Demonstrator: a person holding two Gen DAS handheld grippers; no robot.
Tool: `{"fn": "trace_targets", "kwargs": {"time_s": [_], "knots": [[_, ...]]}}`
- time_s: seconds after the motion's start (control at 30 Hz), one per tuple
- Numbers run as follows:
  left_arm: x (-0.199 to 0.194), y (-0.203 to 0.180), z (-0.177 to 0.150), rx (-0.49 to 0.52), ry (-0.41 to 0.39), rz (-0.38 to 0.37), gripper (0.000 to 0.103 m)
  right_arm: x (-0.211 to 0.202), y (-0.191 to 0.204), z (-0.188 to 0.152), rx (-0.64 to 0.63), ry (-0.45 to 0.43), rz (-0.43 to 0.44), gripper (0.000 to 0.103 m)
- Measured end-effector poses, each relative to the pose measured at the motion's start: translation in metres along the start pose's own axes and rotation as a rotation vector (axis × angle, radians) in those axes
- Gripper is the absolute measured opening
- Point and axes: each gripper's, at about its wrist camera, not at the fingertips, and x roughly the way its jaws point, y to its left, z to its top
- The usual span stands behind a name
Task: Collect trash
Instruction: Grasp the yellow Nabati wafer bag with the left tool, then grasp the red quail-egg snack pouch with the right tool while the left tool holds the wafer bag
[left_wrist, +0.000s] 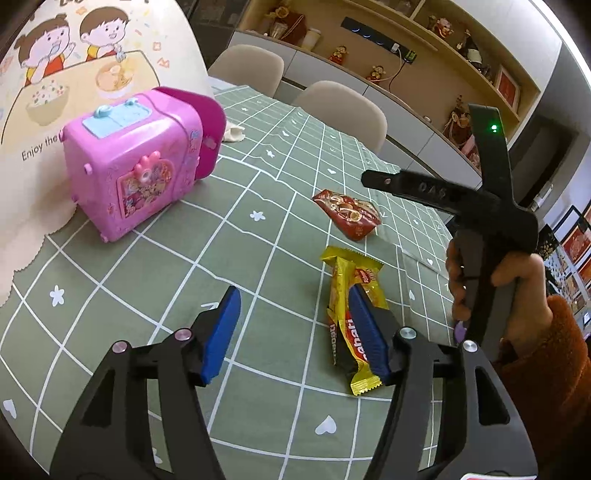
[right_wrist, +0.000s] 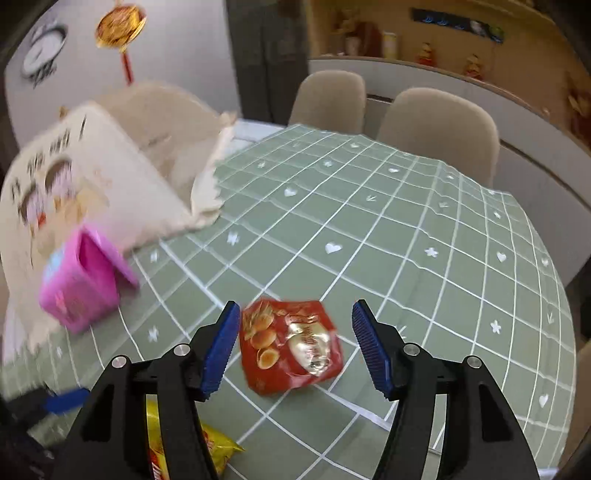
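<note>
On green checked tablecloth (right_wrist: 406, 236), both grippers gape, holding nothing: right gripper (right_wrist: 293, 345) straddles red snack packet (right_wrist: 291, 345), light, crinkly, probably slippery; pinch its edge. Left gripper (left_wrist: 291, 334) beside yellow wrapper (left_wrist: 341, 295).

Open tabletop (right_wrist: 424, 229) across the middle and far right, nothing standing there. Pink toy box (left_wrist: 129, 166) with its flap open blocks the left side, printed cloth bag (right_wrist: 92, 177) right behind it. Red snack packet (right_wrist: 290, 347) flat between the spread right fingers (right_wrist: 218, 350), clear on both sides. Yellow wrapper (left_wrist: 351, 314) flat under the left fingers (left_wrist: 365, 332). Two chairs (right_wrist: 436, 129) past the far edge.
</note>
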Motion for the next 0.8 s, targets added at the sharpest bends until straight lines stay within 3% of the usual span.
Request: {"fn": "trace_targets", "kwargs": {"time_s": [0.07, 0.13, 0.23, 0.37, 0.43, 0.47, 0.5, 0.63, 0.8], "knots": [[-0.001, 0.001, 0.0, -0.003, -0.002, 0.003, 0.058, 0.013, -0.008, -0.002, 0.055, 0.059, 0.037, 0.06], [-0.002, 0.002, 0.0, -0.004, -0.006, 0.004, 0.058, 0.023, -0.007, -0.004, 0.041, 0.066, 0.013, 0.06], [-0.002, 0.0, 0.0, -0.005, -0.006, 0.003, 0.058, 0.039, 0.004, -0.012, -0.045, 0.107, -0.009, 0.06], [-0.002, 0.001, -0.001, -0.004, 0.0, 0.001, 0.058, 0.041, 0.02, -0.015, -0.139, 0.091, -0.037, 0.059], [-0.002, -0.001, 0.0, 0.009, 0.002, 0.01, 0.058, 0.039, 0.023, -0.017, -0.161, 0.102, -0.003, 0.042], [-0.002, -0.001, 0.0, 0.014, 0.0, 0.013, 0.058, 0.037, 0.024, -0.018, -0.168, 0.108, 0.002, 0.024], [-0.003, -0.003, 0.0, 0.02, -0.002, 0.012, 0.058, 0.031, 0.025, -0.019, -0.176, 0.105, 0.001, 0.017], [-0.004, -0.01, -0.001, 0.05, 0.004, -0.015, 0.058, -0.007, 0.018, -0.027, -0.194, 0.04, -0.003, 0.013], [-0.001, -0.037, -0.009, 0.164, 0.017, -0.02, 0.058, -0.074, -0.02, -0.053, -0.109, -0.022, 0.034, 0.013]]}}
